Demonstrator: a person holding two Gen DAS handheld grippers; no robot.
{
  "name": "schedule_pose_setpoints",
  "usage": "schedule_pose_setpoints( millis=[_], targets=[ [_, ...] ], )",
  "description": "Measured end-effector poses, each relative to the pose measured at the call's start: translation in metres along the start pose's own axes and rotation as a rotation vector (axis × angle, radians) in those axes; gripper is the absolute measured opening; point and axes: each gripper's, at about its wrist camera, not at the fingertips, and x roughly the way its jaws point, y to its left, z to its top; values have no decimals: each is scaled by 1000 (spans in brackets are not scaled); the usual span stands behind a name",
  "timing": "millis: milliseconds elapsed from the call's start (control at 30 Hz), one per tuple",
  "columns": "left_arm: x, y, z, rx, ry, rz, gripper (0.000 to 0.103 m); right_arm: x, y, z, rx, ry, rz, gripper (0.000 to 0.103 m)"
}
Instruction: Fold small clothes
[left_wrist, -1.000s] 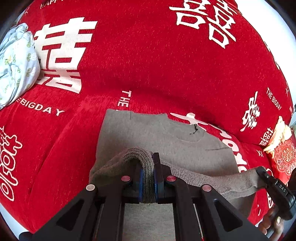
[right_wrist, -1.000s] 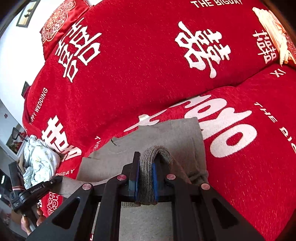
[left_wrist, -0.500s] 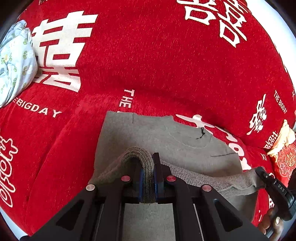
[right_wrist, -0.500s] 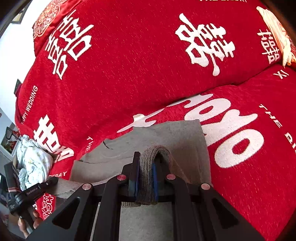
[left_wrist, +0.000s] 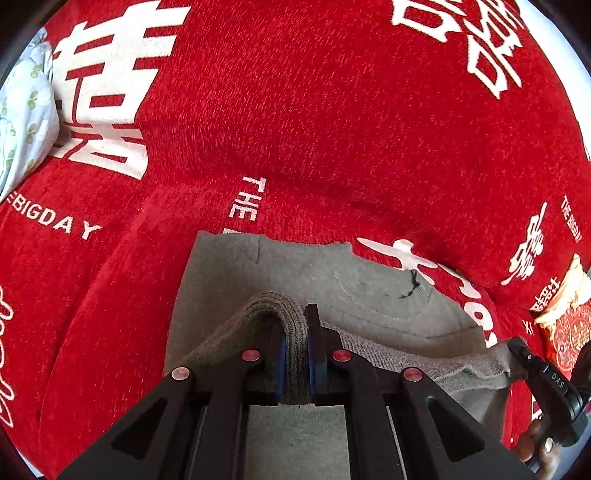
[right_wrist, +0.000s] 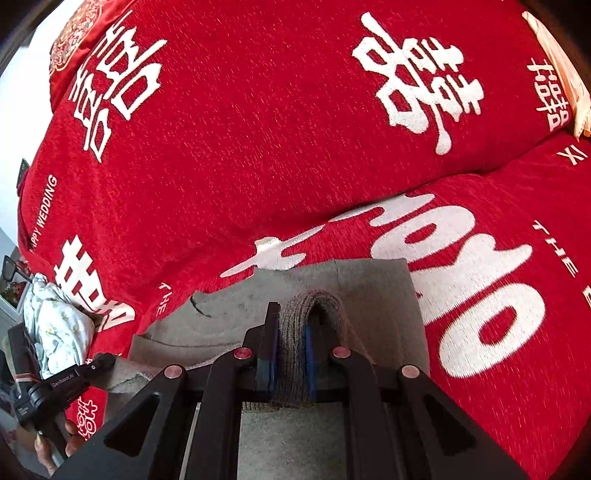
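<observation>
A grey knit sweater (left_wrist: 280, 266) lies on the seat of a red sofa cover (left_wrist: 295, 110) printed with white wedding characters, its neckline (left_wrist: 388, 295) ahead of the fingers toward the backrest. The left gripper (left_wrist: 295, 354) is clamped on a thick roll of the ribbed hem (left_wrist: 291, 328), which bulges up and over the blue pads; from there the hem edge runs taut to the right of the fingers, where it ends at the other tool. In the right wrist view the right gripper (right_wrist: 291, 354) is likewise closed on a fold of the same ribbed edge, with the cloth arching above the pads and the flat body of the sweater spreading ahead of and to the left of the fingers. Both bottom corners are therefore pinched and lifted clear of the cushion, while the shoulders and collar rest flat beyond the fingertips. Judging from this, the fold is under way but not finished: the hem has been gathered and raised, yet it has not been laid down on the upper half, and the lower part of the garment hangs beneath the tools. The sleeves cannot be made out. What seems left is to carry the hem forward to the collar, set it down squarely and release. A pale floral bundle (right_wrist: 55, 325) sits far to the left of the fingers, apart from the sweater.
</observation>
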Motion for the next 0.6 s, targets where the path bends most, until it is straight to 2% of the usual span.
schedule_pose_setpoints(
  millis=[600],
  targets=[
    [40, 4, 25, -41, 40, 19, 10, 48, -2, 19, 1, 56, -37, 13]
  ],
)
